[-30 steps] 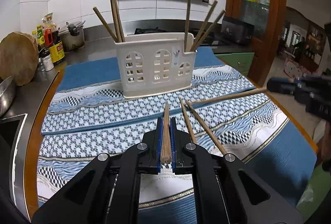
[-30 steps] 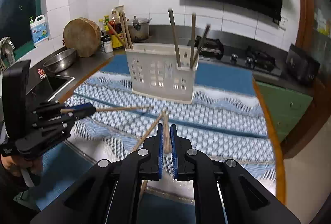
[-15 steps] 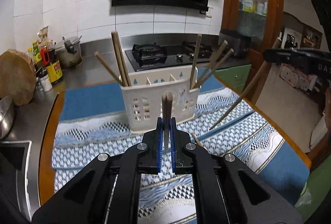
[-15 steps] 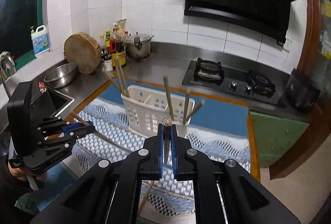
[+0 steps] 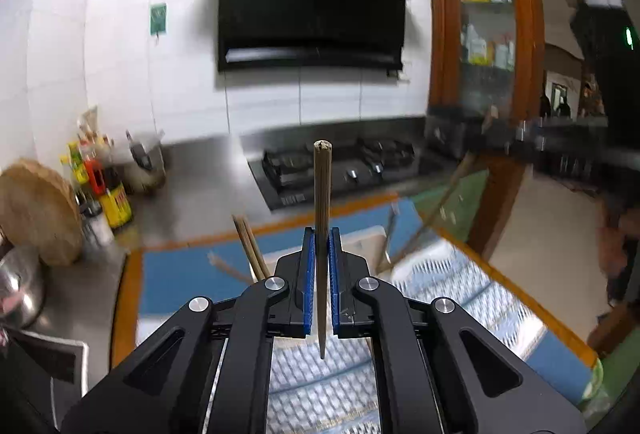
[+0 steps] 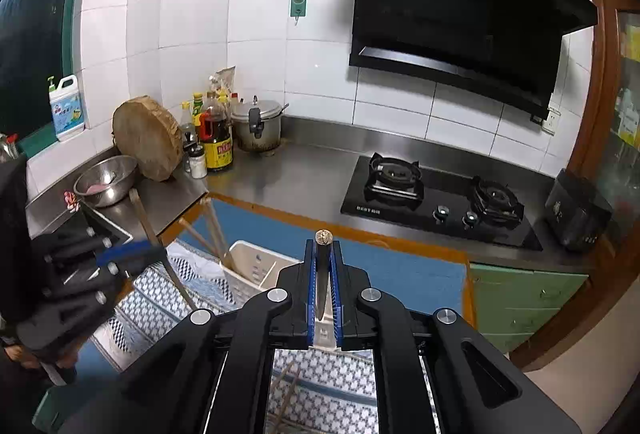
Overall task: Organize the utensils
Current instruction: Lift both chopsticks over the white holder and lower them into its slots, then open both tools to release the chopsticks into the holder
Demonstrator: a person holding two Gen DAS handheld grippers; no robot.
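While clamped upright, one chopstick [image 5: 321, 218] between left gripper [image 5: 321, 274] jaws, another chopstick [image 6: 322, 274] between right gripper [image 6: 323, 286] jaws.

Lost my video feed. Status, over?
Left gripper shut on chopstick, upright. Right gripper shut on second chopstick. Holder below, several chopsticks in already. Nothing blocking.

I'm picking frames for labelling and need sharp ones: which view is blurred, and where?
Left wrist view: motion blur smears the stove and cloth; only the left tool and its chopstick stay crisp. Right wrist view: sharp throughout, fisheye bending at edges.
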